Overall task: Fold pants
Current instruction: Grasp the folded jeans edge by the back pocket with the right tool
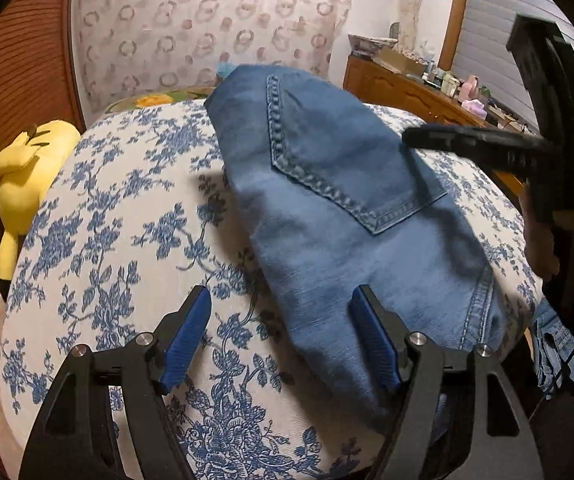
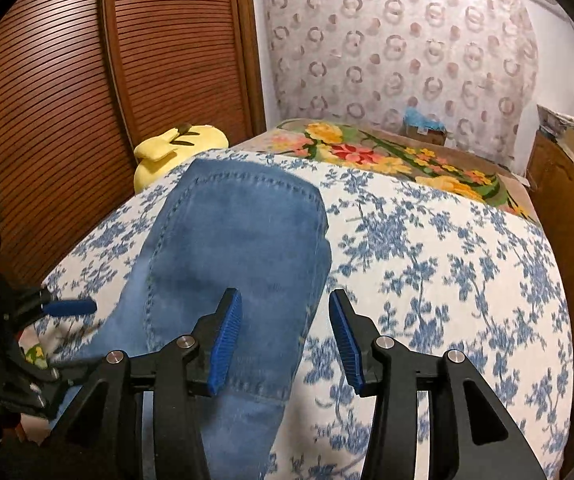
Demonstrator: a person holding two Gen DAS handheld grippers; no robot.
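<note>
Blue denim pants lie folded on the bed's floral cover, back pocket up; they also show in the right wrist view. My left gripper is open and empty, hovering over the pants' near left edge, its right finger above the denim. My right gripper is open and empty over the pants' right edge. The right gripper also shows from the side in the left wrist view, above the pants' right side. The left gripper shows at the left of the right wrist view.
The bed cover is white with blue flowers. A yellow plush toy lies at the bed's left edge by the wooden louvred doors. A flowered blanket lies further back. A wooden dresser with clutter stands on the right.
</note>
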